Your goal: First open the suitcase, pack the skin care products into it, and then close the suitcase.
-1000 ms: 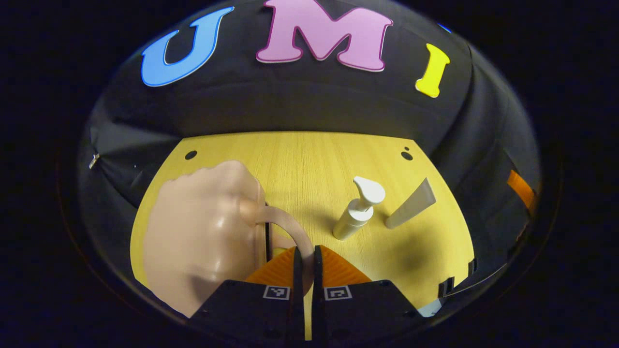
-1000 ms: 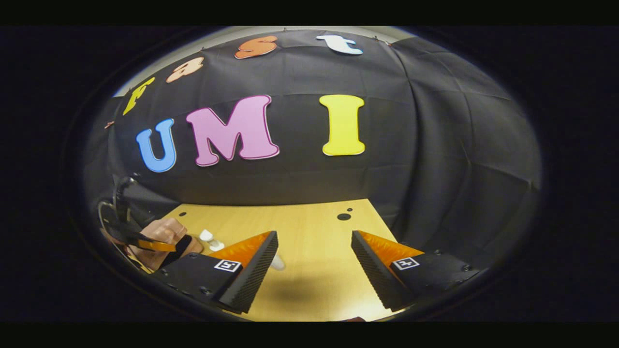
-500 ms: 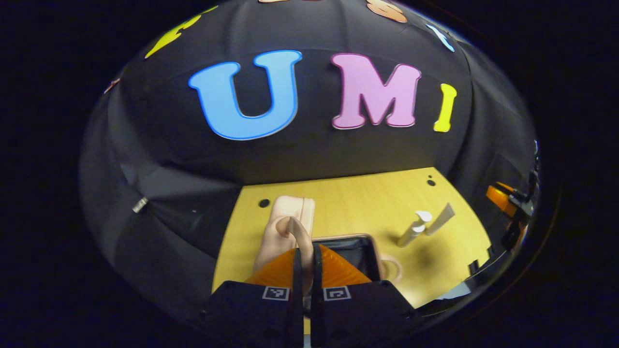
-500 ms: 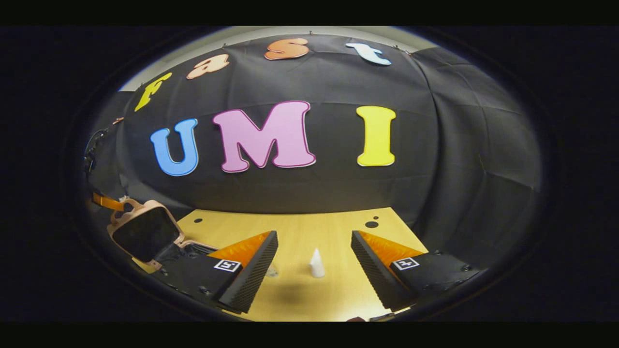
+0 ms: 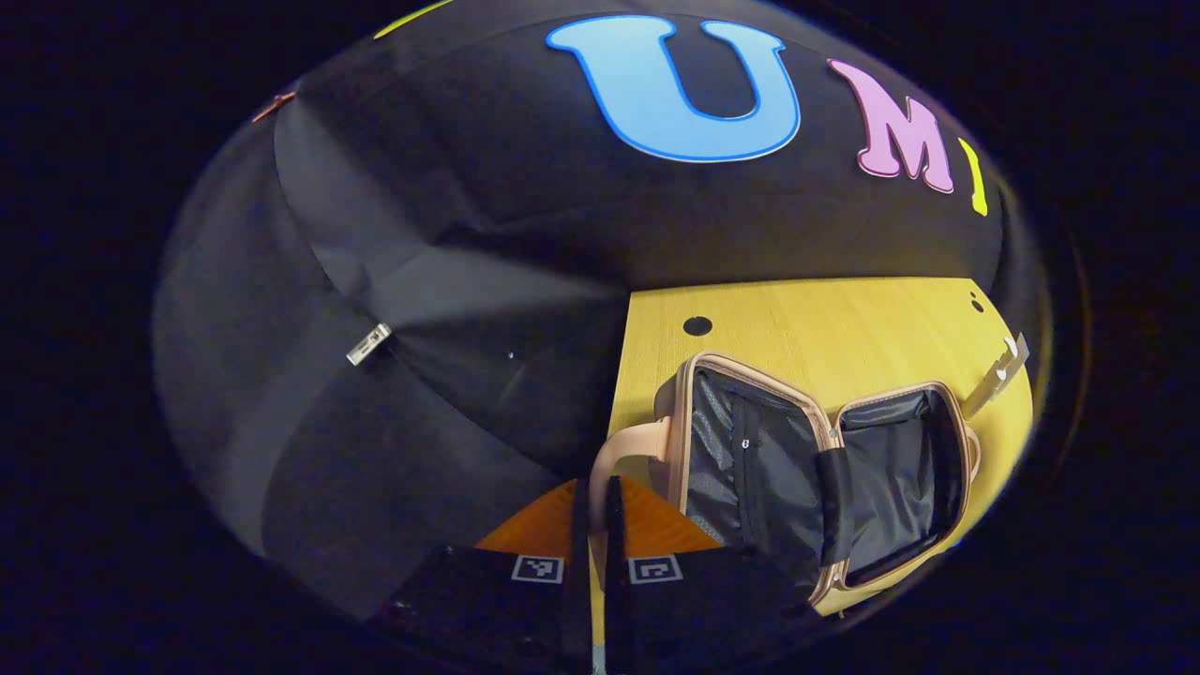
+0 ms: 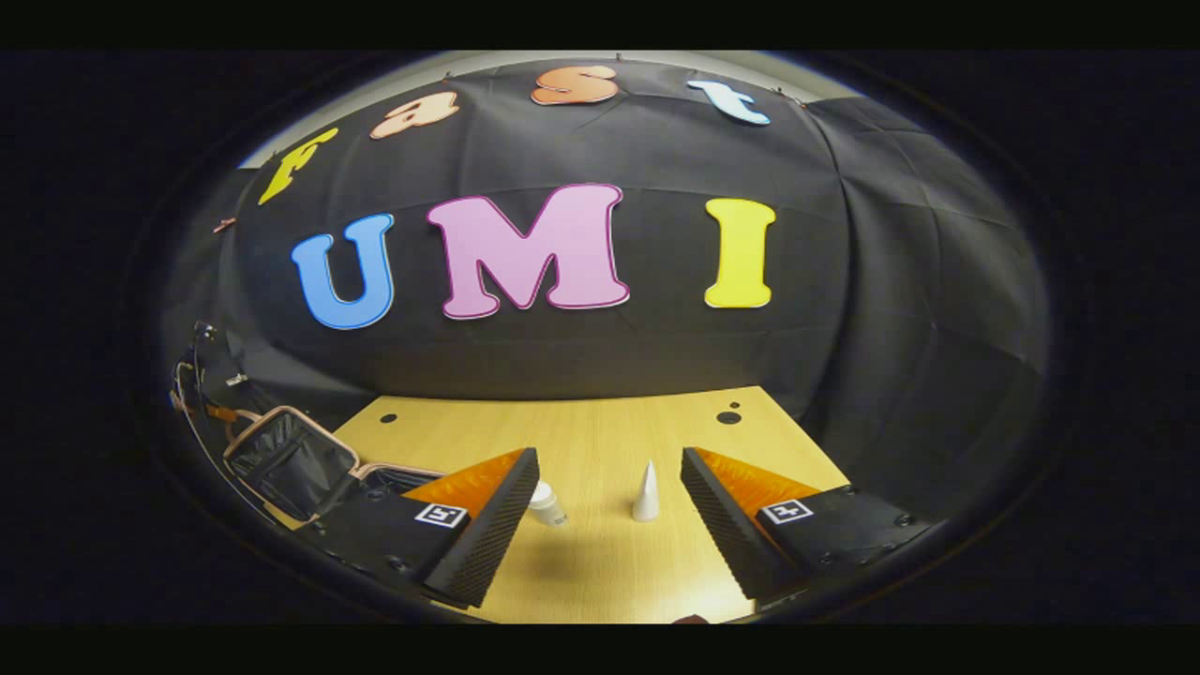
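A second ago the pink suitcase (image 5: pixel 825 469) stood shut at the left of the left gripper view; now it lies spread open at lower right, black lining up (handle (image 5: pixel 623 459) clamped throughout). In the right gripper view the tube (image 6: pixel 646 492) has slid toward centre frame.

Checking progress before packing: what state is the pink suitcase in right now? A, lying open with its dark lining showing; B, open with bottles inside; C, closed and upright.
A: the pink hard-shell suitcase lies open on the yellow wooden table, both dark-lined halves showing, nothing visible inside.
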The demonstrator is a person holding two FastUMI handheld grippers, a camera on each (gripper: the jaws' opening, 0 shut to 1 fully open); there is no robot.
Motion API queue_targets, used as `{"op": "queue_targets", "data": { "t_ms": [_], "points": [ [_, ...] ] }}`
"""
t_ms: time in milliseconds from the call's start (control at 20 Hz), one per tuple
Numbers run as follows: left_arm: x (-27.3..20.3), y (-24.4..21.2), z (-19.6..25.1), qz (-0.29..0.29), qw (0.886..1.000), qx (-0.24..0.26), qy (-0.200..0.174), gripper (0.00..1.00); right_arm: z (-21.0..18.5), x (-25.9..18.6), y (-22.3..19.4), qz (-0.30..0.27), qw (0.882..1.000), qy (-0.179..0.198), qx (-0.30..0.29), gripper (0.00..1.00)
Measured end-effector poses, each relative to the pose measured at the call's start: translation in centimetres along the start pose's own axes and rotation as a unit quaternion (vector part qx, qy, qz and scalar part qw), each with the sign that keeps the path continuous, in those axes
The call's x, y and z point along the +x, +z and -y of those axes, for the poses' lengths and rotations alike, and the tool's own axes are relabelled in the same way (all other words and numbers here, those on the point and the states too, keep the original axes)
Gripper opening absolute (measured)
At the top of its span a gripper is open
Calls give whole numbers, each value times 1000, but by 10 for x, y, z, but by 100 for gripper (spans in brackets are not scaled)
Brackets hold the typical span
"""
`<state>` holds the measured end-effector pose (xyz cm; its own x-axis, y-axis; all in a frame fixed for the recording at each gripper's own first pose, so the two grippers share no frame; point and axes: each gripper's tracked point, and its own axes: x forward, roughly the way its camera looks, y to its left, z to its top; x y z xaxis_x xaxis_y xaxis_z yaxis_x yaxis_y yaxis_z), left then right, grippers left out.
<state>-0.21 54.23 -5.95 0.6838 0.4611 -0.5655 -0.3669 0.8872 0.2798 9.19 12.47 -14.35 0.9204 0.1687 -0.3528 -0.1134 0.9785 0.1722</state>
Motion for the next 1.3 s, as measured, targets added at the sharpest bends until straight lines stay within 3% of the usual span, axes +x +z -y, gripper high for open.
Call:
{"op": "queue_targets", "data": {
  "t_ms": [350, 450, 500, 550, 650, 700, 850, 900, 950, 1000, 1100, 1150, 1300],
  "points": [
    [82, -74, -6, -93, 996, -16, 4, 14, -13, -12, -23, -38, 999, -11, 14, 97],
    [92, -66, -18, -81, 996, 12, 40, 16, -11, -9, -34, -52, 998, -17, 17, 97],
    [90, -60, -16, -73, 996, 24, 42, 11, -10, -8, -40, -62, 998, -17, 21, 97],
    [91, -62, -18, -70, 996, 31, 40, 12, -12, -6, -41, -65, 997, -15, 27, 97],
    [88, -57, -24, -66, 996, 34, 54, 24, -14, -4, -38, -61, 997, -15, 42, 97],
    [83, -49, -21, -49, 997, 26, 51, 37, -15, -3, -38, -60, 997, -16, 49, 97],
    [55, -22, 36, 28, 999, -6, -17, 45, -14, 0, -55, -71, 996, -15, 56, 97],
    [42, -11, 63, 52, 997, -12, -49, 67, -10, 2, -62, -76, 996, -19, 52, 97],
    [22, 3, 101, 79, 993, -18, -88, 73, -7, 4, -68, -82, 995, -20, 51, 97],
    [-1, 11, 138, 96, 987, -22, -125, 92, -6, 7, -74, -85, 995, -19, 51, 97],
    [-33, 31, 221, 128, 974, -4, -189, 98, 0, 19, -88, -94, 995, -19, 29, 97],
    [-53, 35, 261, 143, 966, 12, -215, 94, 6, 25, -97, -103, 994, -22, 14, 97],
    [-105, 35, 388, 154, 938, 49, -307, 98, 19, 46, -115, -114, 993, -20, -27, 97]
  ]
}}
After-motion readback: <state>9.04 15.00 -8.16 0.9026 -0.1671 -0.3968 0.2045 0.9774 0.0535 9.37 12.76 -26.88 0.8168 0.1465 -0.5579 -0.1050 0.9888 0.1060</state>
